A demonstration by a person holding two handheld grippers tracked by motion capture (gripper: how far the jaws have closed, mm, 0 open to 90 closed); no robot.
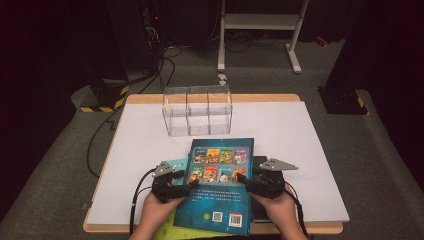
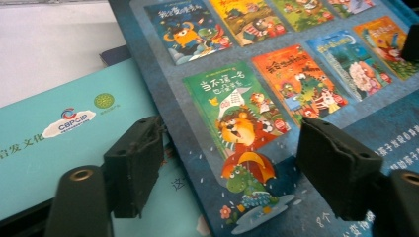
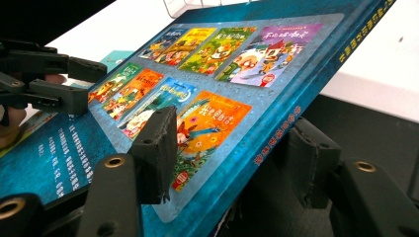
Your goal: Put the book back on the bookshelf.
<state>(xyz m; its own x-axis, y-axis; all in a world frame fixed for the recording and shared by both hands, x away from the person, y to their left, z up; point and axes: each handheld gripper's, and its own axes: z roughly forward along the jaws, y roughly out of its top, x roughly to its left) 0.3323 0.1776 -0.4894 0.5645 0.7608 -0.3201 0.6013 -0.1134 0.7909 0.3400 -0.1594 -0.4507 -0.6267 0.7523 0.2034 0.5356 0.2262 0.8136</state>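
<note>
The dark blue hardcover picture book (image 1: 220,185), its back cover printed with small colourful cover pictures, lay at the near edge of the white table (image 1: 310,150), resting on a teal paperback (image 2: 59,138) and a black-covered book (image 1: 261,165).

The left gripper (image 1: 189,184) sat at the book's left edge. In the left gripper view its jaws stood well apart, one over the teal paperback, the other over the blue cover, and gripped nothing.

The right gripper (image 1: 241,178) sat at the book's spine side. In the right gripper view one jaw lay on the cover and the other under the raised spine edge; I could not tell whether the pads pressed.

A clear plastic three-bay organiser (image 1: 197,110) stood farther back on the table.
</note>
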